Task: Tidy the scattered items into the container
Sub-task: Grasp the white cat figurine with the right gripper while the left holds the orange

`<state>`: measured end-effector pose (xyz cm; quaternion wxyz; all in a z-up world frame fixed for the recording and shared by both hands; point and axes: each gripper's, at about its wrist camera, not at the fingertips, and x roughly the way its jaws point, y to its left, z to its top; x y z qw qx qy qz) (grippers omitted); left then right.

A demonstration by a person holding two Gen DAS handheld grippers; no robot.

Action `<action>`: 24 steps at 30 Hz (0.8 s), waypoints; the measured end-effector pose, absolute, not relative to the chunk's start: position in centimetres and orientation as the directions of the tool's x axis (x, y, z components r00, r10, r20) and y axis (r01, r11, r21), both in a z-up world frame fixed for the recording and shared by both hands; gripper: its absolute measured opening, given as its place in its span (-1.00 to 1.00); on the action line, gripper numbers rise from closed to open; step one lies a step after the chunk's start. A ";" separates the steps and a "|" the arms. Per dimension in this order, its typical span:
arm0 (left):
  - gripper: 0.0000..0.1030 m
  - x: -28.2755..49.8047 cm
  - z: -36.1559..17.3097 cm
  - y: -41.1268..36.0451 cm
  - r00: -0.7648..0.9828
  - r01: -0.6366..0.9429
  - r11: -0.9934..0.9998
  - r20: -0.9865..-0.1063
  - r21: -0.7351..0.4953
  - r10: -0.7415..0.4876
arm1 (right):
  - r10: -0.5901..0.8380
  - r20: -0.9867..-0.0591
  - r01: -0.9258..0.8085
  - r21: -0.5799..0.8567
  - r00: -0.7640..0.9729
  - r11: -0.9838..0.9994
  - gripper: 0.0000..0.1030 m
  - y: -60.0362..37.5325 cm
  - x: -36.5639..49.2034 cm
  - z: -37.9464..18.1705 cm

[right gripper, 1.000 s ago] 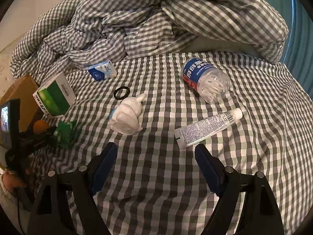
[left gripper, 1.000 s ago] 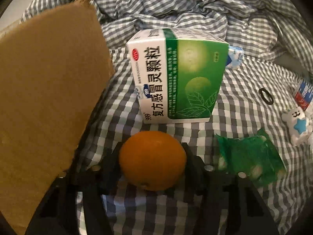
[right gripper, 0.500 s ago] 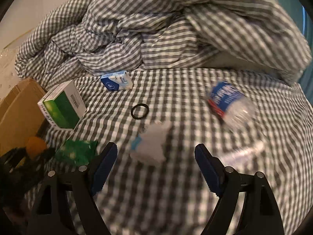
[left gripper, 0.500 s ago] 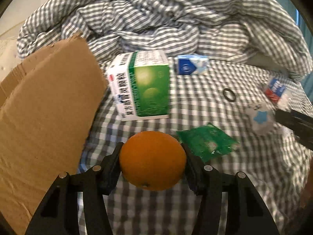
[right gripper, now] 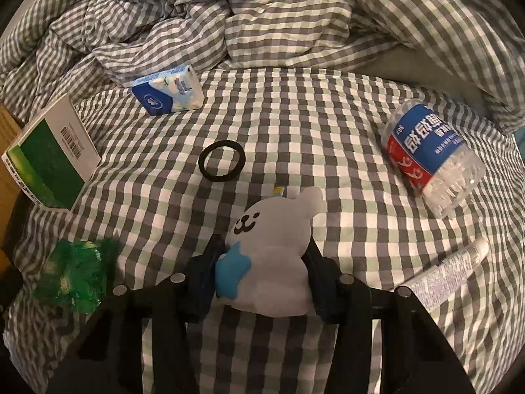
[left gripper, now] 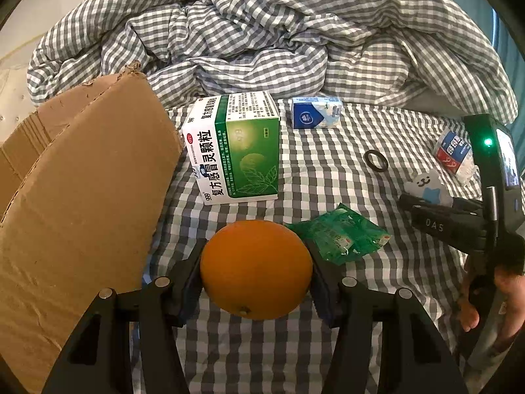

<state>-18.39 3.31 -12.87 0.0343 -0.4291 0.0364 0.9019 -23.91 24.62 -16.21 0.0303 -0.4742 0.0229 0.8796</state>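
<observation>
My left gripper is shut on an orange, held just above the checked bedsheet beside the brown cardboard box on the left. My right gripper has its jaws closing on a white plush toy with a blue star, and both pads touch its sides. Loose on the sheet lie a green medicine box, a blue tissue pack, a black hair ring, a green sachet, a cotton swab jar and a white tube.
A crumpled checked duvet is piled along the far side of the bed. A person's hand holds the right gripper's handle at the right edge of the left wrist view. The box's flap stands up close to the medicine box.
The right gripper moved over to the plush toy and its jaws narrowed around it. The left gripper rose with the orange, then held still.
</observation>
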 end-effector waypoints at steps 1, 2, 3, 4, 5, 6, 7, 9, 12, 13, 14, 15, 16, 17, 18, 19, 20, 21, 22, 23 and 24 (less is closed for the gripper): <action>0.11 -18.2 -12.6 3.3 -0.630 -0.095 -0.995 -0.776 0.036 0.032 | 0.023 -0.833 -0.077 0.023 -0.552 -0.997 -0.08 24.7 -23.4 -15.8; 0.11 -18.1 -12.4 3.4 -0.633 -0.098 -0.994 -0.774 0.037 0.033 | 0.009 -0.830 -0.074 0.038 -0.558 -0.997 -0.08 24.7 -22.8 -15.3; 0.11 -17.9 -12.0 3.4 -0.637 -0.102 -0.994 -0.770 0.039 0.036 | -0.008 -0.822 -0.066 0.056 -0.569 -0.996 -0.08 24.8 -22.1 -14.5; 0.11 -17.6 -11.5 3.5 -0.643 -0.105 -0.994 -0.765 0.039 0.038 | -0.023 -0.814 -0.062 0.072 -0.581 -0.995 -0.08 24.7 -21.3 -13.5; 0.11 -17.3 -10.9 3.5 -0.650 -0.108 -0.993 -0.759 0.038 0.042 | -0.035 -0.806 -0.056 0.085 -0.591 -0.995 -0.08 24.6 -20.7 -12.7; 0.11 -17.1 -10.3 3.5 -0.658 -0.108 -0.994 -0.752 0.035 0.044 | -0.056 -0.797 -0.041 0.100 -0.601 -0.994 -0.08 24.4 -19.8 -11.5; 0.11 -16.8 -9.3 3.5 -0.669 -0.106 -0.994 -0.741 0.034 0.047 | -0.065 -0.790 -0.031 0.106 -0.609 -0.994 -0.08 24.1 -19.2 -10.7; 0.12 -16.4 -7.4 3.3 -0.692 -0.103 -0.994 -0.720 0.032 0.049 | -0.081 -0.773 -0.004 0.107 -0.629 -0.994 -0.08 23.4 -17.8 -8.8; 0.12 -16.0 -3.7 2.2 -0.728 -0.101 -0.995 -0.682 0.005 0.071 | -0.095 -0.743 0.033 0.099 -0.663 -0.995 -0.08 22.1 -15.9 -6.2; 0.12 -15.7 -2.5 1.7 -0.743 -0.096 -0.995 -0.666 0.008 0.066 | -0.103 -0.726 0.042 0.101 -0.680 -0.994 -0.08 21.6 -15.2 -5.3; 0.12 -15.4 -1.4 1.0 -0.755 -0.089 -0.996 -0.653 0.017 0.056 | -0.109 -0.720 0.050 0.103 -0.685 -0.993 -0.08 21.1 -15.0 -4.6; 0.12 -15.2 -0.7 0.3 -0.759 -0.077 -0.997 -0.649 0.023 0.044 | -0.111 -0.713 0.057 0.099 -0.692 -0.993 -0.08 20.4 -14.5 -3.8; 0.12 -14.8 0.1 -0.8 -0.765 -0.055 -0.998 -0.643 0.022 0.028 | -0.113 -0.704 0.062 0.097 -0.701 -0.993 -0.08 19.9 -14.2 -3.2; 0.12 -14.5 0.7 -1.9 -0.766 -0.044 -0.999 -0.642 0.017 0.023 | -0.120 -0.696 0.071 0.099 -0.708 -0.993 -0.08 19.3 -13.9 -2.6; 0.12 -14.1 1.2 -3.1 -0.767 -0.030 -0.999 -0.642 0.013 0.015 | -0.139 -0.690 0.091 0.106 -0.710 -0.990 -0.08 18.3 -13.7 -1.9; 0.12 -13.7 1.4 -4.0 -0.765 -0.015 -1.000 -0.644 0.017 0.000 | -0.148 -0.684 0.100 0.110 -0.714 -0.989 -0.08 17.6 -13.5 -1.4; 0.12 -13.5 1.6 -5.1 -0.763 0.001 -1.000 -0.646 0.023 -0.016 | -0.157 -0.679 0.111 0.111 -0.718 -0.988 -0.08 16.9 -13.4 -0.9; 0.12 -13.3 1.8 -6.2 -0.762 0.021 -0.999 -0.647 0.026 -0.033 | -0.169 -0.673 0.128 0.111 -0.720 -0.986 -0.08 15.8 -13.4 -0.4; 0.12 -13.1 1.9 -7.4 -0.759 0.039 -0.999 -0.649 0.029 -0.049 | -0.182 -0.665 0.146 0.109 -0.724 -0.983 -0.08 14.6 -13.4 0.2; 0.12 -12.9 2.0 -8.7 -0.758 0.058 -0.998 -0.649 0.029 -0.063 | -0.191 -0.660 0.160 0.108 -0.726 -0.981 -0.08 13.6 -13.4 0.6; 0.12 -12.7 2.2 -9.7 -0.756 0.076 -0.997 -0.650 0.029 -0.077 | -0.204 -0.657 0.178 0.107 -0.726 -0.978 -0.08 12.4 -13.5 0.9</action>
